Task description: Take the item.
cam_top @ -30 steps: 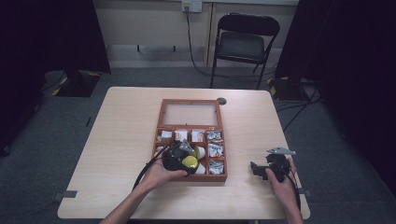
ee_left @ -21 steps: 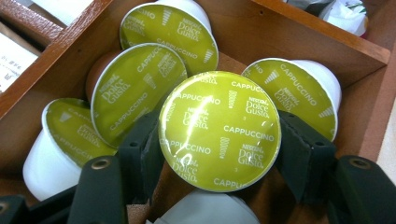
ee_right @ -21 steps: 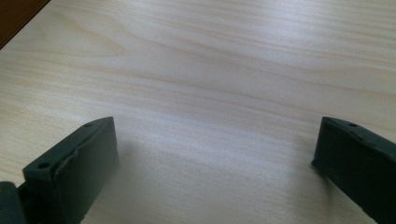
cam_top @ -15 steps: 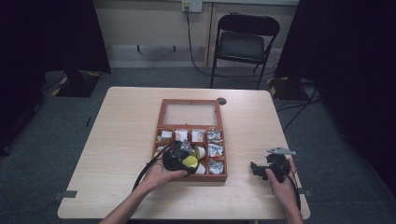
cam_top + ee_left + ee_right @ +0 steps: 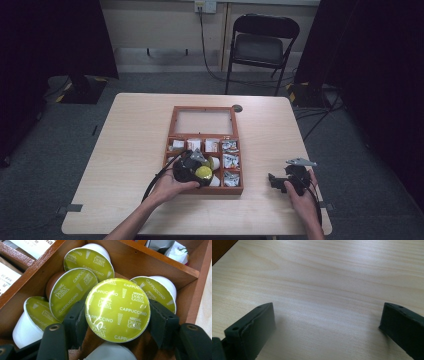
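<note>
Left gripper [image 5: 117, 322] clamped on cappuccino capsule [image 5: 117, 310], one black pad at capsule's 9 o'clock, other at 3 o'clock; green foil lid faces camera. Capsule sits over front middle compartment of wooden box [image 5: 172, 127], four more green-lidded capsules [image 5: 72, 292] around it from 9 to 2 o'clock. Right gripper [image 5: 327, 330] jaws apart over bare table [image 5: 324, 277], at 3 o'clock from box.
</note>
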Tool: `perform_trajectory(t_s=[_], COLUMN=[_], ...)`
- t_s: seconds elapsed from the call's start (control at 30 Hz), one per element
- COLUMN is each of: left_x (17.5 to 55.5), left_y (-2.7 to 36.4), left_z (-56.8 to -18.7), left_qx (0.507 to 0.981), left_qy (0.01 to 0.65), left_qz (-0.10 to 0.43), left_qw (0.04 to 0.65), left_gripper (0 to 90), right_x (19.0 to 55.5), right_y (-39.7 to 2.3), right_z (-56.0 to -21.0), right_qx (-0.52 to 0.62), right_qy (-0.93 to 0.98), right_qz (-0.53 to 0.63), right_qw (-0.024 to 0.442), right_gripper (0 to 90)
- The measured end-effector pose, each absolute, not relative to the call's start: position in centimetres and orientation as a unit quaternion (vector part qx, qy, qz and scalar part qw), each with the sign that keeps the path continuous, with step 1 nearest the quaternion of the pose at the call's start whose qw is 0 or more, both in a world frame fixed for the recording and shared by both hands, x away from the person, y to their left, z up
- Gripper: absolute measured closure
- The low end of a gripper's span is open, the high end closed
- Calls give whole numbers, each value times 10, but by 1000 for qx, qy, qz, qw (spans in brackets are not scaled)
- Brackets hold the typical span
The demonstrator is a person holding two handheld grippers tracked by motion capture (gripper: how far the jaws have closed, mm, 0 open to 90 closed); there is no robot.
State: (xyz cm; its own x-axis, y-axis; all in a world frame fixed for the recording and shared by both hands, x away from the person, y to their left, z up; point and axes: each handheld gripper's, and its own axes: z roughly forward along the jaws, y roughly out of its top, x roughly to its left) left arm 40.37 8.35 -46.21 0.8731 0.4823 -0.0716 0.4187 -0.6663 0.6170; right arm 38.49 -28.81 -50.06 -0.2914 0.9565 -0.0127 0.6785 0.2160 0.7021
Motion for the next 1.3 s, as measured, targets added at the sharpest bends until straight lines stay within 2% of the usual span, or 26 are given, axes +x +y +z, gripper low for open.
perform_trajectory(t_s=[1.3], left_x=[397], left_y=[95], left_z=[-425], left_qx=[888], left_qy=[226], left_qz=[57], left_qw=[396], left_gripper=[379], right_x=[385], right_y=[-288], right_z=[-501], right_qx=[549], right_qy=[745], right_qz=[302], right_qw=[231], right_gripper=[0])
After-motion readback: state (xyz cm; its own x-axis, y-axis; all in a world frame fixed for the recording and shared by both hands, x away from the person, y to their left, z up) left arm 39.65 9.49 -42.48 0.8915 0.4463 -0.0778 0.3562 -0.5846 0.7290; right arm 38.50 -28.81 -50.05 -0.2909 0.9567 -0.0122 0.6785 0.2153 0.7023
